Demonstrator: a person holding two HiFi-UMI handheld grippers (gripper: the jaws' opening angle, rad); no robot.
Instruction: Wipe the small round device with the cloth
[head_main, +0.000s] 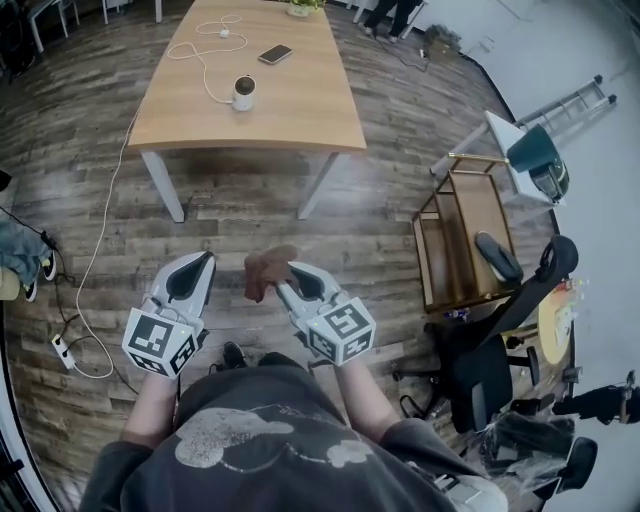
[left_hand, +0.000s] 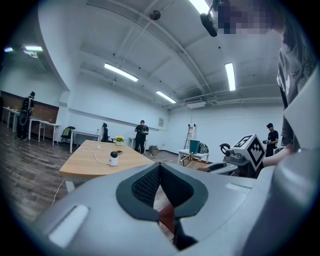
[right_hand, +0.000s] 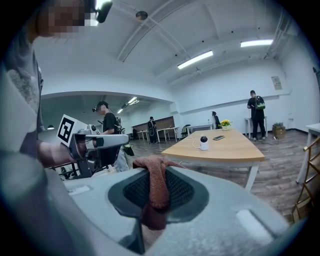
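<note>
1. Small round white device (head_main: 243, 92) with a dark upper face: stands upright on the light wooden surface (head_main: 290, 110), towards its left side in the head view. A thin white cable (head_main: 205, 62) runs from it in loops across the top.
2. A dark phone (head_main: 275, 53) lies flat on the same surface, apart from the device and beyond it.
3. Reddish-brown knitted cloth (head_main: 268, 270): pinched between the fingers of the right gripper (head_main: 290, 270). It is bunched above the tips and hangs down between them.
4. Left gripper (head_main: 207, 258): its fingers are pressed together at the tips, with nothing held.
5. Both grippers are held side by side over the grey wood-plank floor (head_main: 230, 210), well apart from the surface and the device.
6. No contact between cloth and device.
</note>
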